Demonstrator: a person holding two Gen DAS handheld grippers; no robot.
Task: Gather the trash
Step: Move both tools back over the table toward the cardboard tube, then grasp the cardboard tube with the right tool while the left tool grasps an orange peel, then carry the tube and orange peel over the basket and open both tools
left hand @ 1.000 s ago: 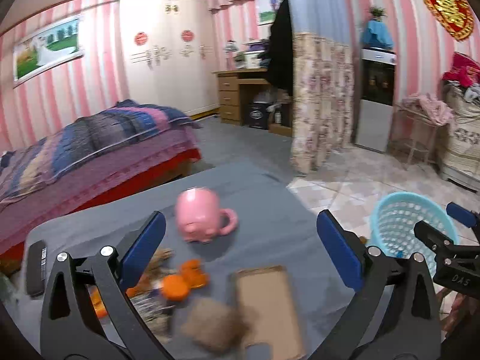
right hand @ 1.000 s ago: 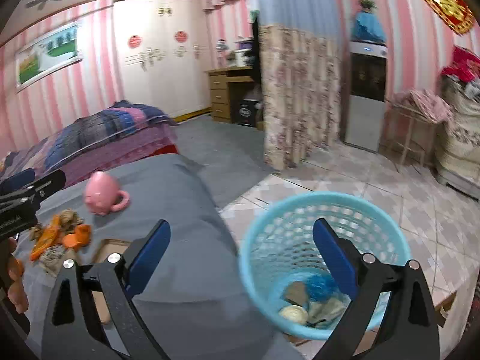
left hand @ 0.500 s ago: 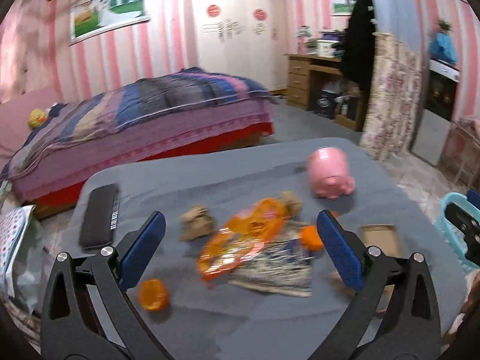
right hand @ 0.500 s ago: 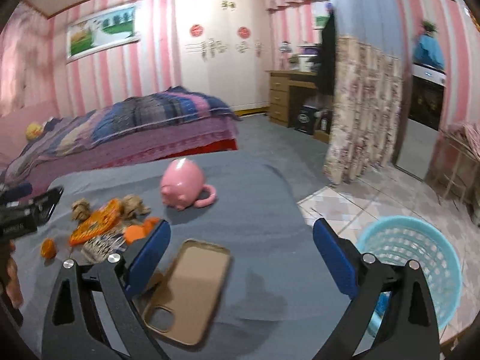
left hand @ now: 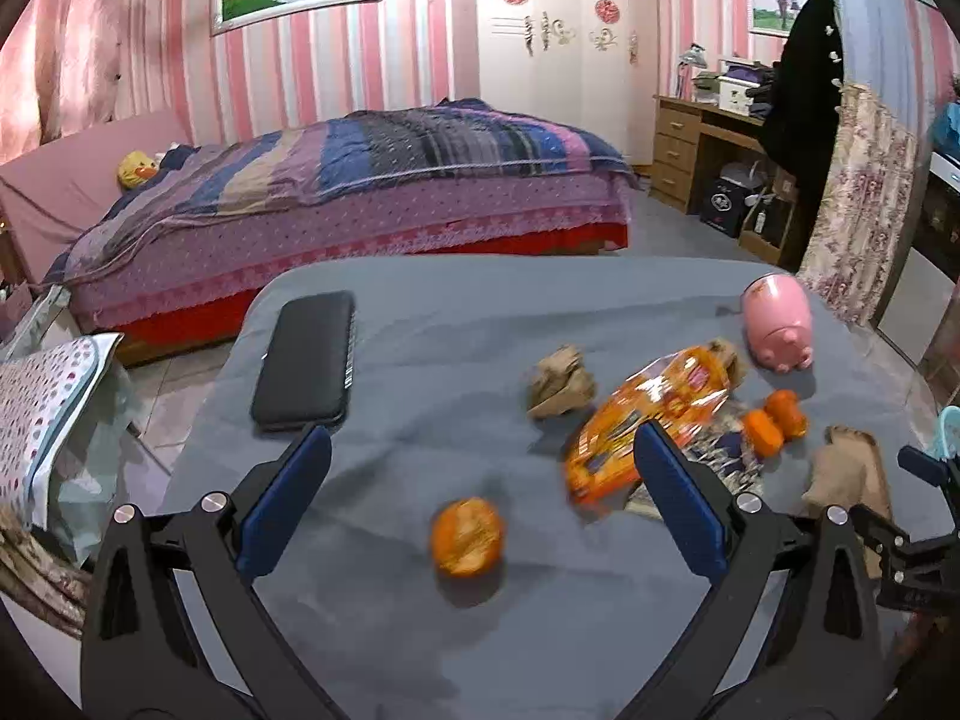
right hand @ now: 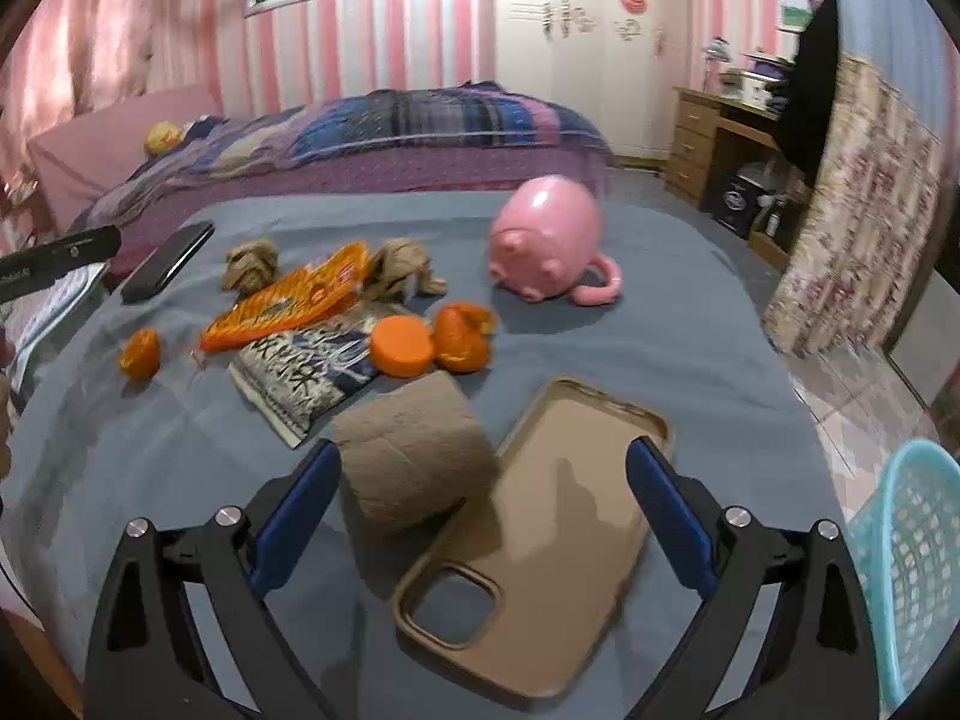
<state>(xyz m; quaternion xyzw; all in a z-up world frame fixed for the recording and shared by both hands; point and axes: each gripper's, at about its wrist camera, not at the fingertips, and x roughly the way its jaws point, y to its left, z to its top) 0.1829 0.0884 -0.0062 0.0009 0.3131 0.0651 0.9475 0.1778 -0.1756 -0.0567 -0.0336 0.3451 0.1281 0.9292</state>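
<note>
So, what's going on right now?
Both grippers open, empty. Peel ahead of left; wrappers still on table. Basket at right. Nothing blocking.

Each hand-held black plastic tool, left (left hand: 480, 492) and right (right hand: 483, 501), carries angular struts, silver screws and blue padded fingers (right hand: 297, 516).

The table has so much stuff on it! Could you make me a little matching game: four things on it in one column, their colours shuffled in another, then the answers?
Things:
1. pig-shaped mug
2. phone
3. phone case
4. snack wrapper

Colours:
A. tan
B. orange
C. pink
D. black

Pairs: 1-C, 2-D, 3-A, 4-B

All four lie on the grey table cover.
</note>
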